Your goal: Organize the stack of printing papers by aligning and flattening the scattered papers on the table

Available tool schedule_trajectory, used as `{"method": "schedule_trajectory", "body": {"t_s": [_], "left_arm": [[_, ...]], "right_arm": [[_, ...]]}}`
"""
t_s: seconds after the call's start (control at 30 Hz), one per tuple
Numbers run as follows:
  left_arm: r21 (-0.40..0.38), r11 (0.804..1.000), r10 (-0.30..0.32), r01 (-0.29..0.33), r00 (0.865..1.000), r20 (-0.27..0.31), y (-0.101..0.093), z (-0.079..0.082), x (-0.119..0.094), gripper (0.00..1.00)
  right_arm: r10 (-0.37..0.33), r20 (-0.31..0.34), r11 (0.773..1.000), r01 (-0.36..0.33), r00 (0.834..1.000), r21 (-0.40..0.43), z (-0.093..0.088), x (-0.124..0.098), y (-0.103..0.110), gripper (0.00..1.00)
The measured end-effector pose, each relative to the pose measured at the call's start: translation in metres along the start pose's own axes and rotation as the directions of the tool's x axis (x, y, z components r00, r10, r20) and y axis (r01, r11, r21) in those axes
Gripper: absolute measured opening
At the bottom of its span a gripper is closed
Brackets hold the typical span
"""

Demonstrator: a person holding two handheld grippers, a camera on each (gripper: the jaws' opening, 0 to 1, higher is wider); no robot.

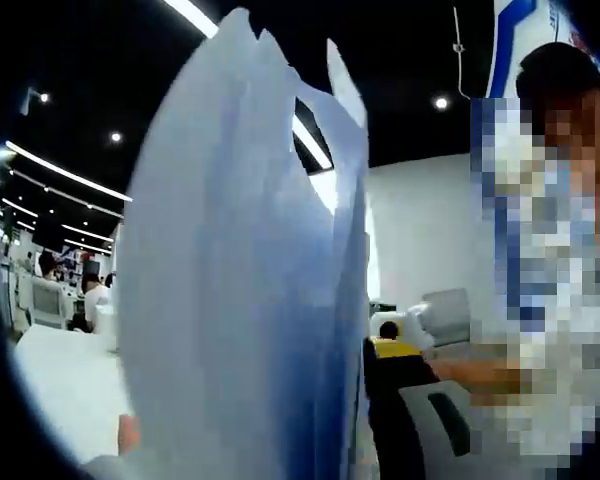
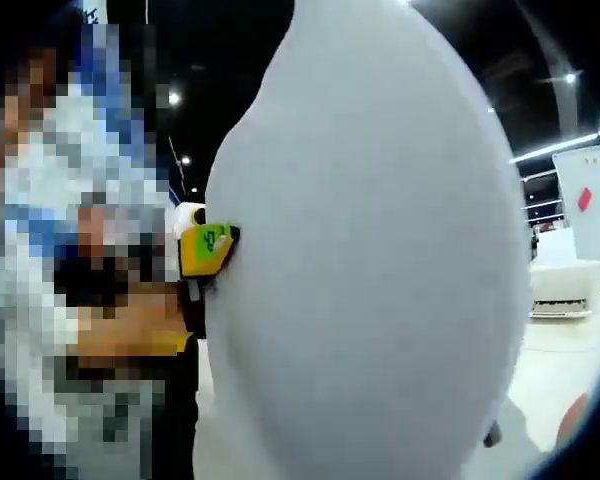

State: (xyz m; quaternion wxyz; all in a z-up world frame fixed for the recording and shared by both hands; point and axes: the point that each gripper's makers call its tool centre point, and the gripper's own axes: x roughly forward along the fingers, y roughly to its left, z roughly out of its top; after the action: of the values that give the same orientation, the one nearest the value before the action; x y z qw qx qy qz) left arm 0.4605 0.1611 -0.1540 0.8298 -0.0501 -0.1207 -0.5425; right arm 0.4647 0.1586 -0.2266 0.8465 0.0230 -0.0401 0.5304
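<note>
Fingers hidden (behind papers (image 1: 250,290))

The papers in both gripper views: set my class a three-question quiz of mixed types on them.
1. True or false: the papers lie flat on a table.
2. In the left gripper view, the sheets' top edges are: A aligned, B staggered, C cannot tell.
3. Fill in: in the right gripper view, the yellow part of the other tongs sits at the papers' ___ edge.

Key: 1 false, held upright; 2 B; 3 left.
</note>
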Motion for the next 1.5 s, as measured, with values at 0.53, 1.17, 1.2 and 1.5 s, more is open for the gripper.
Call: {"method": "schedule_trajectory", "body": {"t_s": [0.53,1.17,1.2,1.5], "left_arm": [[-0.021,0.995,-0.096,0.095,0.995,-0.040,-0.020,-0.006,-0.004,0.06],[-0.063,0.996,-0.074,0.069,0.995,-0.069,-0.010,-0.021,-0.030,0.29],[-0.066,0.996,-0.067,0.063,0.995,-0.068,-0.009,-0.023,-0.030,0.29],[-0.067,0.996,-0.062,0.052,0.988,-0.140,-0.007,-0.053,-0.027,0.06]], "right_arm": [[0.056,0.010,0.998,-0.056,0.998,-0.042,0.007,-0.025,0.004,0.74],[0.256,0.060,0.965,-0.259,0.965,0.041,0.006,-0.048,0.011,0.00],[0.255,0.063,0.965,-0.258,0.965,0.042,0.007,-0.048,0.011,0.00],[0.232,0.051,0.971,-0.235,0.971,0.050,0.004,-0.044,0.006,0.08]]}}
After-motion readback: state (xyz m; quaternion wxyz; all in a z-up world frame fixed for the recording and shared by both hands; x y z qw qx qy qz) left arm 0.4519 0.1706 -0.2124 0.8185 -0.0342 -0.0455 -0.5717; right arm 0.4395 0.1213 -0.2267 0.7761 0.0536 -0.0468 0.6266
